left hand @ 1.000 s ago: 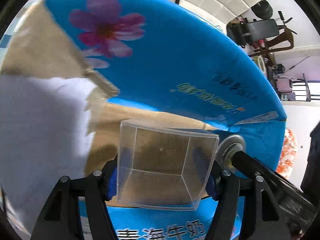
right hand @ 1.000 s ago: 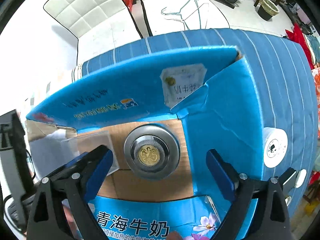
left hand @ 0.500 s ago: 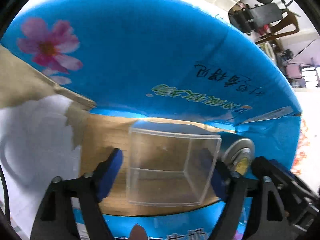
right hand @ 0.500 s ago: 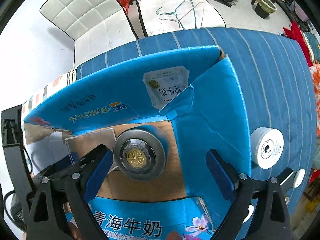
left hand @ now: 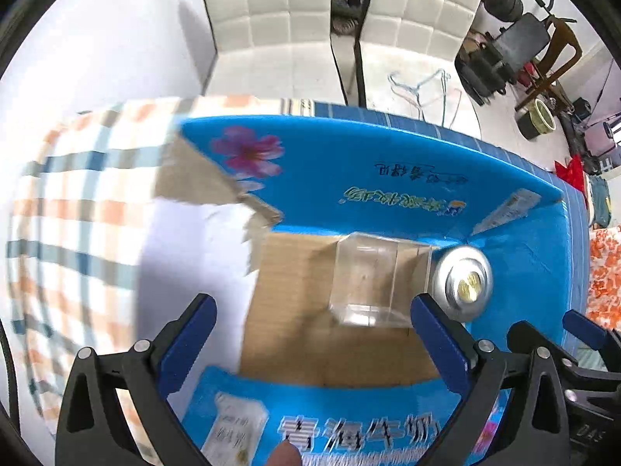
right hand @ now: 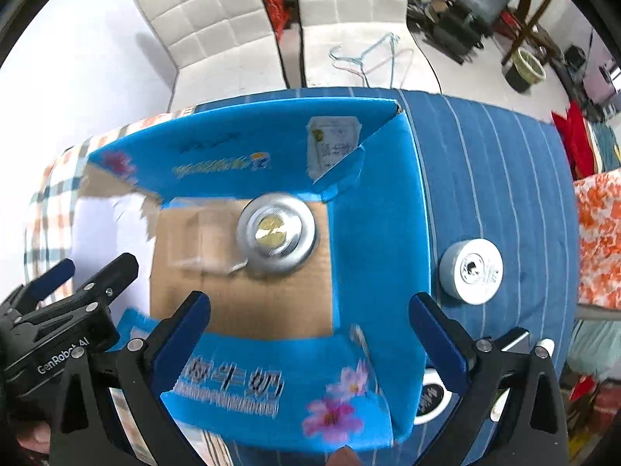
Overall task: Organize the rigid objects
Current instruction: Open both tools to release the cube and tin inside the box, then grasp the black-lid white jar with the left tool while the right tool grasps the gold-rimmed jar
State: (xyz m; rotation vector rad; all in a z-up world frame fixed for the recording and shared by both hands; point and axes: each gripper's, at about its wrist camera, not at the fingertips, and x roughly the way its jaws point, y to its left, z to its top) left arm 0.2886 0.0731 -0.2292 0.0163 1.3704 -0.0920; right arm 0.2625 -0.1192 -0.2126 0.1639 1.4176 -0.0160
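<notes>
At the left of my left-wrist view, tablecloth: a checked cloth [left hand: 77, 209], blurred; nothing on it that I need.

Left gripper: my left gripper [left hand: 310, 334] stands spread wide and holds nothing; its blue pads hang above the near edge of the box.

Box: the blue milk carton [left hand: 388, 178] lies open in the middle of the frame, flaps up, brown floor bare in front.

Clear box: the clear plastic box [left hand: 378, 279] rests on the carton floor toward the back wall, free of my fingers, so I judge that item placed.

Silver disc: the round silver disc [left hand: 464, 283] with a gold centre sits just right of the clear box, very close or touching; I cannot tell which. In the right-wrist view it lies mid-frame on the same floor [right hand: 276, 235].

Right gripper: my right gripper [right hand: 310, 330] is likewise spread and empty, over the carton's near wall.

Still outside: right of the carton, on the blue striped cloth [right hand: 504, 163], a white roll [right hand: 471, 272] waits; a dark round thing at the lower right is half hidden by my finger.

Progress: two items in, at least one left, as I judge it; the roll looks the nearest next pick for the right side.
</notes>
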